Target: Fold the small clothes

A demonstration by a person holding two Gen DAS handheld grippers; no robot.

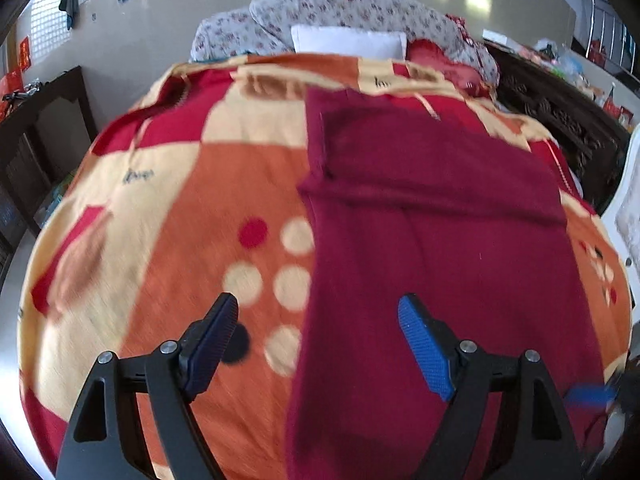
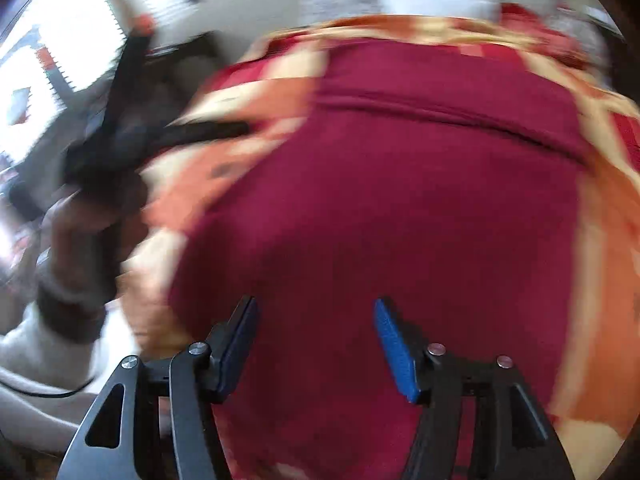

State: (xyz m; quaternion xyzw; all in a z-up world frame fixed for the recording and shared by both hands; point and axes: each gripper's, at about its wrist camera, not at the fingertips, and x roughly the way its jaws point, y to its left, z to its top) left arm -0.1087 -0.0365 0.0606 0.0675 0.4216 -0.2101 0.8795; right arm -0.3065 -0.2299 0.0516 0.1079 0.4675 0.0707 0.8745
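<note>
A dark red garment (image 1: 432,216) lies flat on the bed with folded layers at its far end; it also shows in the right wrist view (image 2: 400,200). My left gripper (image 1: 318,308) is open and empty, hovering over the garment's left edge near the front. My right gripper (image 2: 314,310) is open and empty above the garment's near part. The left gripper (image 2: 136,120), held in a hand, shows blurred at the left of the right wrist view. A blurred blue fingertip of the right gripper shows at the lower right of the left wrist view (image 1: 588,394).
The garment lies on an orange, red and cream patterned blanket (image 1: 180,208) covering the bed. A white pillow (image 1: 348,42) and floral bedding (image 1: 320,8) lie at the head. Dark wooden furniture (image 1: 44,136) stands left, and a carved dark cabinet (image 1: 560,120) right.
</note>
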